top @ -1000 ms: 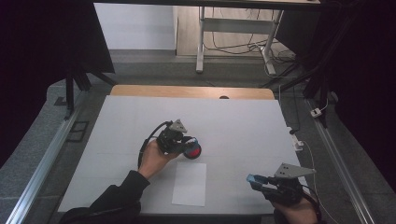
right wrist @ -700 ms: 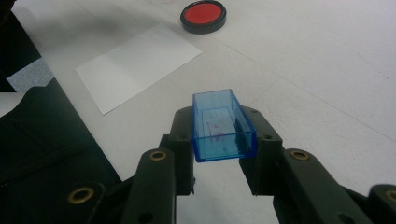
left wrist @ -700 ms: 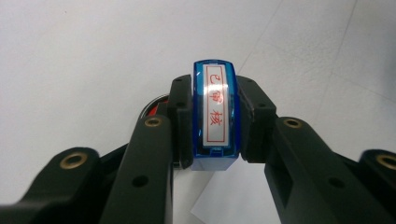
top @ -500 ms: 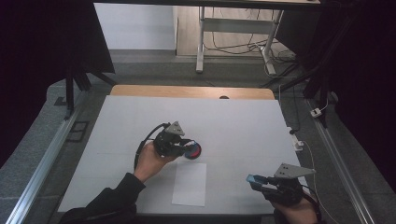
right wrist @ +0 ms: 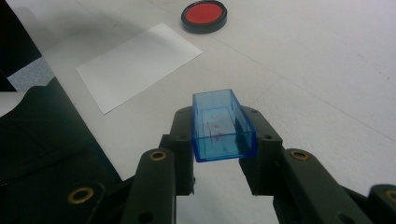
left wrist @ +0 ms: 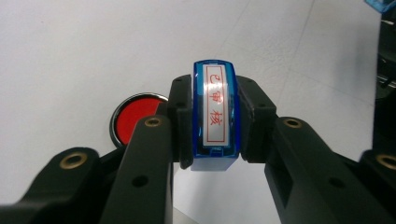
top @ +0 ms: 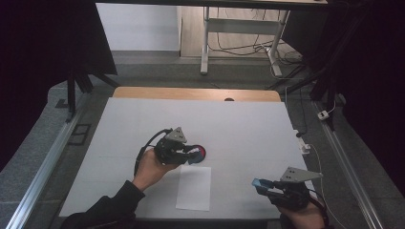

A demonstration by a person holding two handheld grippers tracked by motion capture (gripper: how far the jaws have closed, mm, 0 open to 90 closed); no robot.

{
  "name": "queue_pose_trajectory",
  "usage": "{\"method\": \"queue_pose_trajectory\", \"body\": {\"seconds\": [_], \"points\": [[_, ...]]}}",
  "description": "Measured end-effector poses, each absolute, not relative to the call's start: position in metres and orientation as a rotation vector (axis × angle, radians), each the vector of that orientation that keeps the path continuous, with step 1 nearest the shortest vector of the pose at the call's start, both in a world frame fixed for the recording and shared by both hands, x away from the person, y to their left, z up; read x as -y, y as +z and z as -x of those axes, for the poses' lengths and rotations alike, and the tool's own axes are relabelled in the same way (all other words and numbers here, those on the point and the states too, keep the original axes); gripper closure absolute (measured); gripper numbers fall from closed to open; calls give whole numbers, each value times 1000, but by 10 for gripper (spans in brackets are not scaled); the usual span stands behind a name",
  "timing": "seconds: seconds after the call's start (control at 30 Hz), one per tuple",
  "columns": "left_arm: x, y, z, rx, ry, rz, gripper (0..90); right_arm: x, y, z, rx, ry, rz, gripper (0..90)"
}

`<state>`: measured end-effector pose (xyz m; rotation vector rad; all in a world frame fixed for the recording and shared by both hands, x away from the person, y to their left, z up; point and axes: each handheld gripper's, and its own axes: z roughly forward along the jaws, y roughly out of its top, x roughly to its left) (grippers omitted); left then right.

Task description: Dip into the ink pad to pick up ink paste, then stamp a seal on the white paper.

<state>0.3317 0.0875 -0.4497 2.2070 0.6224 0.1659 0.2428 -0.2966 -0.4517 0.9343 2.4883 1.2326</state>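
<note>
Leftward and slightly up the frame in the high view, the left tongs (top: 195, 155) are drifting with the blue stamp (left wrist: 215, 114) compared with a second earlier, while the right tongs (top: 261, 185) are staying where they were near the lower right corner of the desk (top: 239, 124).

In the left gripper view the left tongs (left wrist: 215, 126) are clamping the stamp by its two long sides, pads pressing on both. Its long axis is running straight away from the camera, along the tongs, and its white label is facing up toward the lens. Three red Chinese characters are running down that label in a single column; they are too soft to read with certainty. Just left of and beyond the stamp, the round red ink pad (left wrist: 135, 119) in its black rim is lying on the desk, partly hidden by the left jaw.

In the right gripper view the right tongs (right wrist: 223, 140) are gripping a clear blue cap (right wrist: 223, 126), a small open box, by its long sides, with its long axis running away from the camera and its open side facing up. Faint red marks are showing through it, unreadable. Beyond it, in the upper left of that frame, a white sheet of paper (right wrist: 140, 65) is lying flat, and the ink pad (right wrist: 204, 15) is sitting at the top edge.

In the high view the paper (top: 194, 187) is lying between the two hands, just below the ink pad (top: 200, 153).
</note>
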Motion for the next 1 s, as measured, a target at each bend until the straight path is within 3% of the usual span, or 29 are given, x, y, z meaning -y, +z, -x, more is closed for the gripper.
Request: {"method": "queue_pose_trajectory", "body": {"seconds": [1.0], "points": [[-98,-452,-294,-586,99,-2185,701,296,-452,-243,-2487,1222,-936,683]]}}
